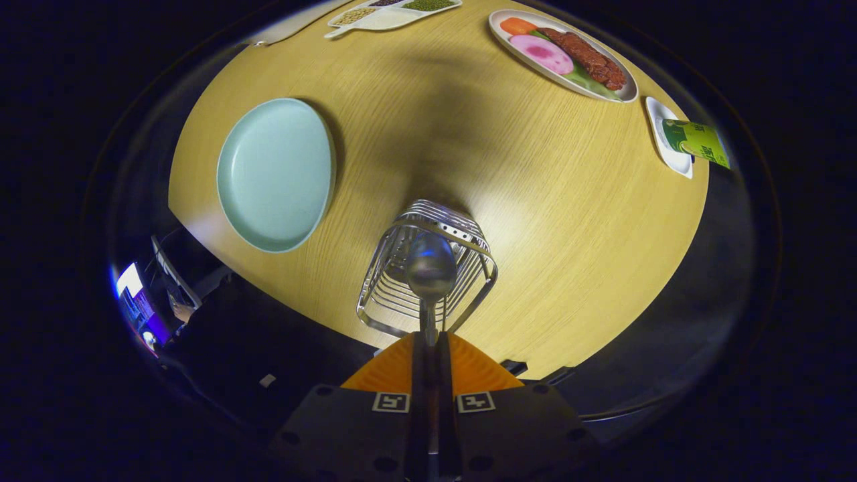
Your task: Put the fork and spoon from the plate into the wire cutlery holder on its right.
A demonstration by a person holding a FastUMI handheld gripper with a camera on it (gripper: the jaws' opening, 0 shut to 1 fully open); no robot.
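above the wire holder (428, 268) near the table edge (321, 321), the gripper (428, 338) pinches a spoon (431, 271).

Round wooden table (535, 201), oval platter of sliced meat and vegetables (561, 55) at its far side, divided tray of grains (392, 13), small white dish (666, 137) with green packet (699, 140), lit screen (130, 284) beyond the table's near edge

spoon (431, 271) 1 | wire holder (469, 234) 1 | plates (274, 174) 4 | gripper (432, 341) 1
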